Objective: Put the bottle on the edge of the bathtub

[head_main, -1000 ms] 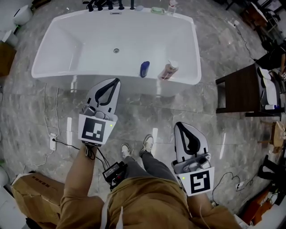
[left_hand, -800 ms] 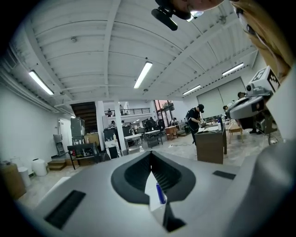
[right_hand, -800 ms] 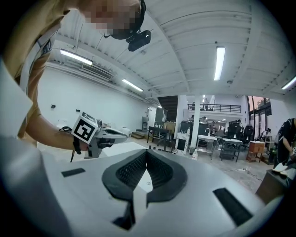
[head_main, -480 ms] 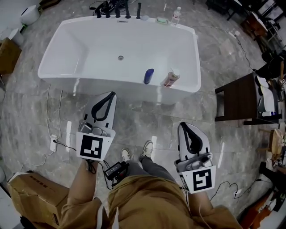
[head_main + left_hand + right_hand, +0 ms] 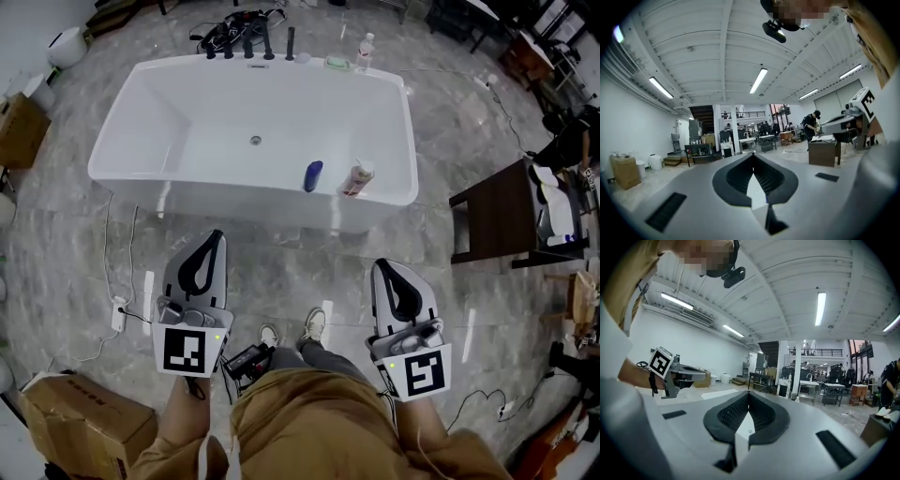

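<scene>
Both the left gripper (image 5: 217, 234) and right gripper (image 5: 379, 264) are closed, empty (well back from the tub (image 5: 216, 197)). The blue bottle (image 5: 313, 175) and pale bottle (image 5: 357, 177) on its rim could topple if bumped.

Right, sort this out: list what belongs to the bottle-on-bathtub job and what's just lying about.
Job: bathtub, blue bottle, pale bottle, left gripper, right gripper, both shut and empty.
Lying about: cardboard box, dark table, power strip.
</scene>
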The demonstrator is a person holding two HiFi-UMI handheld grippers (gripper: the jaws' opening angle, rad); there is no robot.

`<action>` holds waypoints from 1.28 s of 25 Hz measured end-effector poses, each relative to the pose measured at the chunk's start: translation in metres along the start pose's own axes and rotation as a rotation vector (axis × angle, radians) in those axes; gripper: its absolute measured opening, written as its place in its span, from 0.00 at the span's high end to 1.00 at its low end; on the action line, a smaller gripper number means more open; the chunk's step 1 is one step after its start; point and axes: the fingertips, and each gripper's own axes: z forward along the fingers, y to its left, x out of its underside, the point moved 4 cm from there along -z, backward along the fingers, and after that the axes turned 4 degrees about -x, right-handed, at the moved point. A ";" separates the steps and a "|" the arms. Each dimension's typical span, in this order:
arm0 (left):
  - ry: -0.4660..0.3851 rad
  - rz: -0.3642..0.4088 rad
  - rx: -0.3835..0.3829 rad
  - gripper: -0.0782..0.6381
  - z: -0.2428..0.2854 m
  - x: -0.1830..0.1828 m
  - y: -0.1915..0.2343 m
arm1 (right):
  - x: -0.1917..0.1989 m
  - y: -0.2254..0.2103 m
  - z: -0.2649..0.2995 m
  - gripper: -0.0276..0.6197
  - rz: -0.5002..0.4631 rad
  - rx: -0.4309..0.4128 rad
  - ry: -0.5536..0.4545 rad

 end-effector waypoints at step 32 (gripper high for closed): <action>-0.068 -0.016 -0.031 0.88 -0.060 -0.038 -0.015 | -0.007 0.000 -0.038 0.95 -0.002 0.013 -0.001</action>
